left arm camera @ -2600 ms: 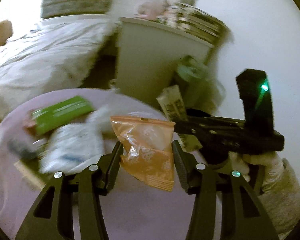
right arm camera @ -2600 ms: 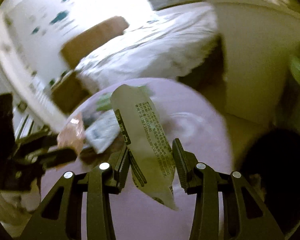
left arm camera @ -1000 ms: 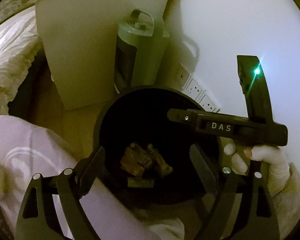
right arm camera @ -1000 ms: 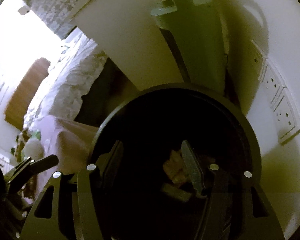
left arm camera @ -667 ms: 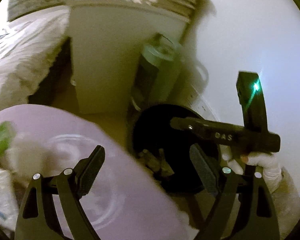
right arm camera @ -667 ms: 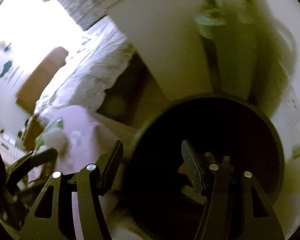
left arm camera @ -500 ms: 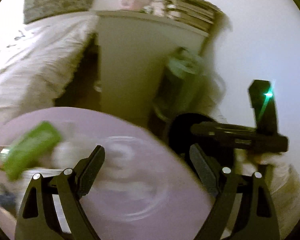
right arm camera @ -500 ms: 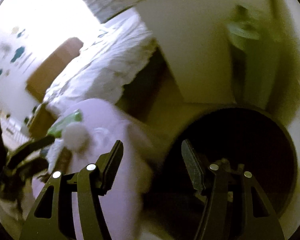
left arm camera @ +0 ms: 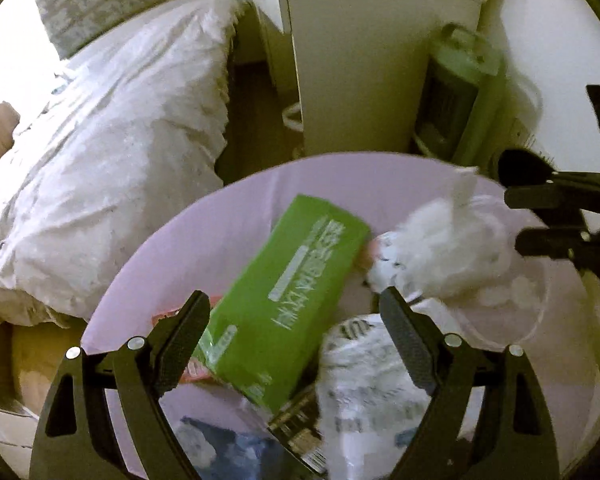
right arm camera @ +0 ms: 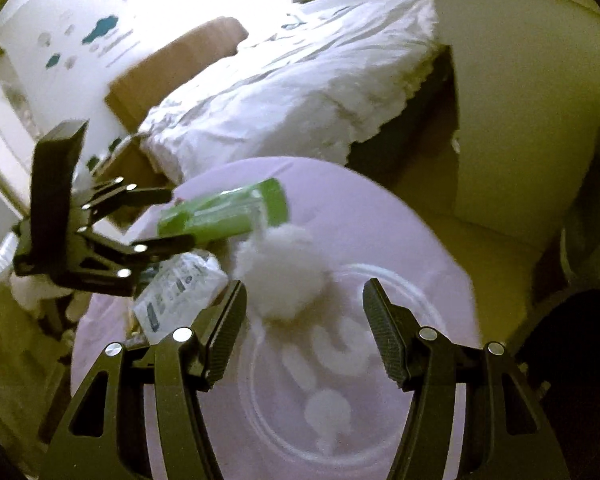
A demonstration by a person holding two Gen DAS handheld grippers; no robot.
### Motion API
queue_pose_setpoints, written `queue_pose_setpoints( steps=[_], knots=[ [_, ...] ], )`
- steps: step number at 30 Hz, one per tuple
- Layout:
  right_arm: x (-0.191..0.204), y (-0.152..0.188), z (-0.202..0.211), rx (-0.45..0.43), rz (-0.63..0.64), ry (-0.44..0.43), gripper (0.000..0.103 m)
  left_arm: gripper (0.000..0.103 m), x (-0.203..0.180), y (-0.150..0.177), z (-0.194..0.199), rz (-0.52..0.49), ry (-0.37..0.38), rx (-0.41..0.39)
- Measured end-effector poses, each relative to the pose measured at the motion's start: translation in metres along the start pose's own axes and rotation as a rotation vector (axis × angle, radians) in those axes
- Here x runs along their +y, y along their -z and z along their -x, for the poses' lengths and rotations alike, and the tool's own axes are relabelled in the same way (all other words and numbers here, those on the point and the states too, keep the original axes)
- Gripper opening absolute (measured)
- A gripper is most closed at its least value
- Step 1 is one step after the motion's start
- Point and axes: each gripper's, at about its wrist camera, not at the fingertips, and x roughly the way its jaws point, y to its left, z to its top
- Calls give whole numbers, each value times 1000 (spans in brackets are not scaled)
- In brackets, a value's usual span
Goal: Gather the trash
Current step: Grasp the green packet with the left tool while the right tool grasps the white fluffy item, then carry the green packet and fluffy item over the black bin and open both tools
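Both open, empty grippers, left gripper (left arm camera: pixel 294 312) and right gripper (right arm camera: pixel 304 304), now back over green box (left arm camera: pixel 284 300), its white lettering unreadable.

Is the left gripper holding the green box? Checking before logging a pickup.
No: the left gripper is open above the green box, its pads clear of it.

A: What's on the bench (left arm camera: pixel 228 216)?
B: Box (left arm camera: pixel 284 304) mid-bench, tissue wad (left arm camera: pixel 432 252) right of the box, printed wrapper (left arm camera: pixel 372 384) in front of the wad.
A: Behind the bench?
B: Bed (left arm camera: pixel 112 152) behind-left, cabinet (left arm camera: pixel 364 72) straight behind.
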Motion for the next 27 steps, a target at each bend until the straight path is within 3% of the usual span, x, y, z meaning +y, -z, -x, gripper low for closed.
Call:
queue_pose_setpoints(
  steps=[5,7,11,15,19,27],
  knots=[
    [12,-8,-32,45,18,-3,61,85,7,-5,-14,8,45,14],
    [16,-10,-41,59,20,-5,61,73,8,-6,-17,23,68,10],
    [25,-13,-49,62,32,7,61,62,11,-7,-21,55,79,1],
    [25,-10,-49,61,35,13,42,39,13,-4,-19,114,104,-18],
    [23,-4,-39,31,23,14,37,19,13,2,-13,161,129,-42],
    [6,11,14,-81,-50,-19,36,16,-2,11,29,230,165,-163]
  ],
)
